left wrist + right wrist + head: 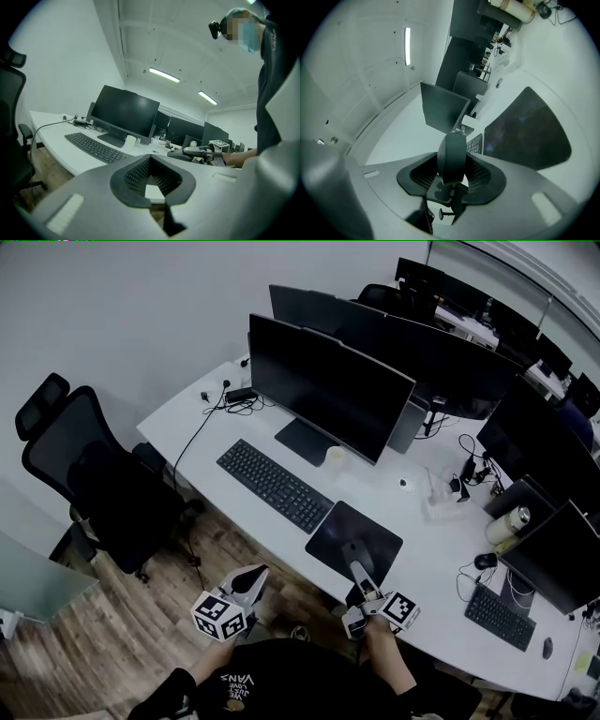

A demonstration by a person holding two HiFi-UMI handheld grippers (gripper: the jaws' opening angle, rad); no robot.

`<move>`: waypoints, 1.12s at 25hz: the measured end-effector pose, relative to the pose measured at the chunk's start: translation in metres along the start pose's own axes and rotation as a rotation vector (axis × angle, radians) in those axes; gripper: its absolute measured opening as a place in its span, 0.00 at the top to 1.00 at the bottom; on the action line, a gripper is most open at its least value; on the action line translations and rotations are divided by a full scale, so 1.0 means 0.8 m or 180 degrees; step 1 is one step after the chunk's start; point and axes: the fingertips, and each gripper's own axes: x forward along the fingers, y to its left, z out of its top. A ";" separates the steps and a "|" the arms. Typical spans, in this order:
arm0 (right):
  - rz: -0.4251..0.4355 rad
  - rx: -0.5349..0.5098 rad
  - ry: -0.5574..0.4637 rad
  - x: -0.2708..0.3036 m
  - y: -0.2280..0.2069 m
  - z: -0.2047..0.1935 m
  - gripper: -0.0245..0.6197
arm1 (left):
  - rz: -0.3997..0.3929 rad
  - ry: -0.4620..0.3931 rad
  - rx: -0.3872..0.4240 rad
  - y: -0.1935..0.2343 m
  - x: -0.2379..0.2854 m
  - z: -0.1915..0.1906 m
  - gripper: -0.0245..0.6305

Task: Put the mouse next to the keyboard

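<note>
A grey mouse is pinched edge-on between the ribbed pads of my right gripper, which is shut on it. It hangs over the near part of the dark mouse pad. The black keyboard lies left of the pad, in front of the big monitor. My left gripper is off the desk over the wooden floor, its jaws closed together with nothing in them. In the left gripper view the right gripper shows with the mouse.
A black office chair stands left of the desk. A small white cup sits at the monitor's foot. Further right are a can, another mouse, a second keyboard and cables. More monitors line the back.
</note>
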 end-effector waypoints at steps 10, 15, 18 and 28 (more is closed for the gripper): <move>-0.0055 0.0049 -0.0082 0.038 -0.028 0.025 0.69 | -0.0062 0.0064 -0.0057 0.025 0.040 0.002 0.96; -0.0190 0.0058 -0.0224 0.065 -0.040 0.035 0.69 | -0.0259 0.0141 0.0018 0.049 0.075 0.025 0.96; -0.0299 0.0086 -0.0341 0.083 -0.051 0.043 0.69 | -0.0393 0.0177 0.0061 0.066 0.099 0.040 0.96; -0.0709 0.0251 -0.0656 0.136 -0.096 0.041 0.69 | -0.0785 0.0384 0.0147 0.111 0.147 0.060 0.96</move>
